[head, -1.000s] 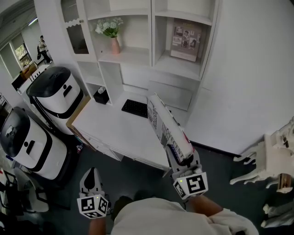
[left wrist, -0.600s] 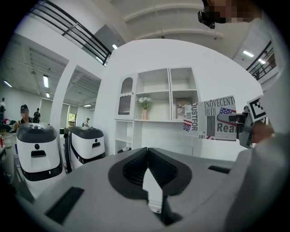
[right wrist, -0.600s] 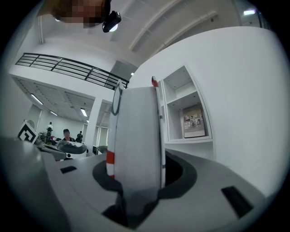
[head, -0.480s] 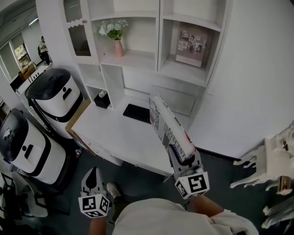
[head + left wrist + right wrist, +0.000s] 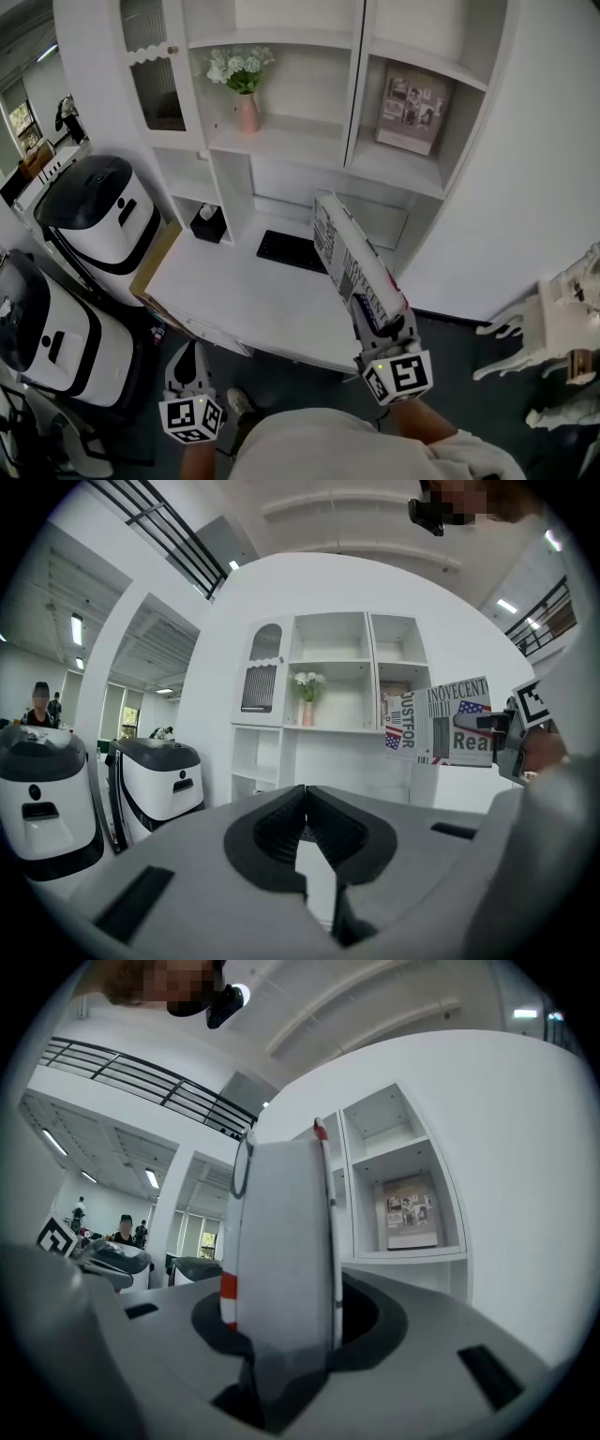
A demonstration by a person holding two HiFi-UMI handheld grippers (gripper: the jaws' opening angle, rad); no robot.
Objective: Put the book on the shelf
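Note:
The book (image 5: 352, 267), white with black print and a flag design, stands tilted in the air above the desk's near right corner. My right gripper (image 5: 382, 328) is shut on its lower end. In the right gripper view the book (image 5: 281, 1241) fills the gap between the jaws. The white shelf unit (image 5: 309, 141) rises ahead, past the desk. My left gripper (image 5: 189, 356) hangs low at the left, shut and empty, its pads (image 5: 281, 819) touching. From the left gripper view the book (image 5: 455, 722) shows at the right in front of the shelves.
A framed picture (image 5: 412, 108) leans in the right shelf bay and a vase of flowers (image 5: 246, 94) stands in the middle one. The white desk (image 5: 234, 300) carries a black keyboard (image 5: 291, 251) and a black tissue box (image 5: 208, 223). Two white machines (image 5: 98, 211) stand at the left, a white chair (image 5: 562, 323) at the right.
The view has drawn nearer to the shelf unit, which now looks larger and more central. The book stays in my right gripper at the same tilt. My left gripper has barely moved.

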